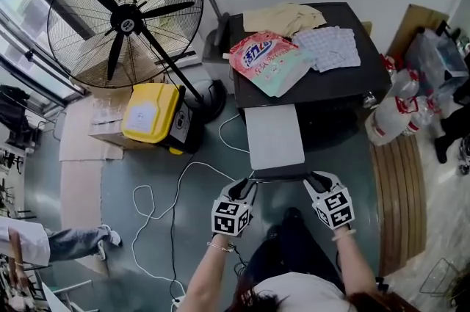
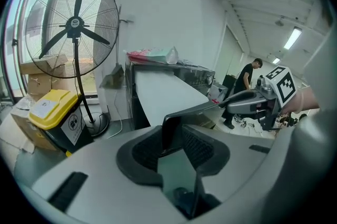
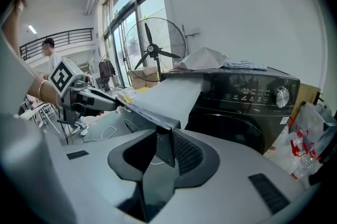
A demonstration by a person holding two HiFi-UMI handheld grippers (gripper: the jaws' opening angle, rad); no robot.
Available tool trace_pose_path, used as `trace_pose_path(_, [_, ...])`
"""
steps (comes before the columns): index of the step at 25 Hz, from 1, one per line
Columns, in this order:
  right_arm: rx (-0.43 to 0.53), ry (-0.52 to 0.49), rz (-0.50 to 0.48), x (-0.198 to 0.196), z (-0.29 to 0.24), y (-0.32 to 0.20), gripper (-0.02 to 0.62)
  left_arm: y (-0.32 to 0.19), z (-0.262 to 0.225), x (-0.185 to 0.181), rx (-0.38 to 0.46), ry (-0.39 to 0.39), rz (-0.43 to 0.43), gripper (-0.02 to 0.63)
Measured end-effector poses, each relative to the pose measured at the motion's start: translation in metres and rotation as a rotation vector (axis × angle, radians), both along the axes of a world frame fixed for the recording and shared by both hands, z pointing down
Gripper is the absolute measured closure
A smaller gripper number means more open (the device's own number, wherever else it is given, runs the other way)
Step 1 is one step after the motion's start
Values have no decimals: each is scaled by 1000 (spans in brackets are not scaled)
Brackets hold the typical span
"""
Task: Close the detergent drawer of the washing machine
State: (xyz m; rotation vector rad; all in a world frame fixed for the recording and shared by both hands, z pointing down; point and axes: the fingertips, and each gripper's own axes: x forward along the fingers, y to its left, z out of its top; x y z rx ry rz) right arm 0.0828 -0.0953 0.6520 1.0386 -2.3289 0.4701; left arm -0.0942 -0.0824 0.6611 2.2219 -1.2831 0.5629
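Head view, left to right. Fan stands at far left on the floor, with a yellow bin just below it in the picture and a white cable looping across the floor.

My left gripper meets the near left corner of the drawer. Its jaws stand wide apart with the drawer's dark front lip upright between them. The lip lies closer to one pad, with a gap on the other side, so nothing is clamped.

The drawer is pulled out of the washer toward me as a long grey slab, its far end against the machine front and its near edge level with both grippers.

My right gripper meets the near right corner in the same way: jaws well apart, the lip standing between them and close to one pad, not squeezed.

On top of the washer lie a pink detergent bag, a beige cloth and a checked cloth. Bottles stand on the floor at the right.
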Motion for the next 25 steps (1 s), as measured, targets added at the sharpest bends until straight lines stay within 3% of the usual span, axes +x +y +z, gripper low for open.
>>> trace_pose_path(25, [11,-15,-24,0,-16,-13,483,-13,-14,1,18,-38,-72,499])
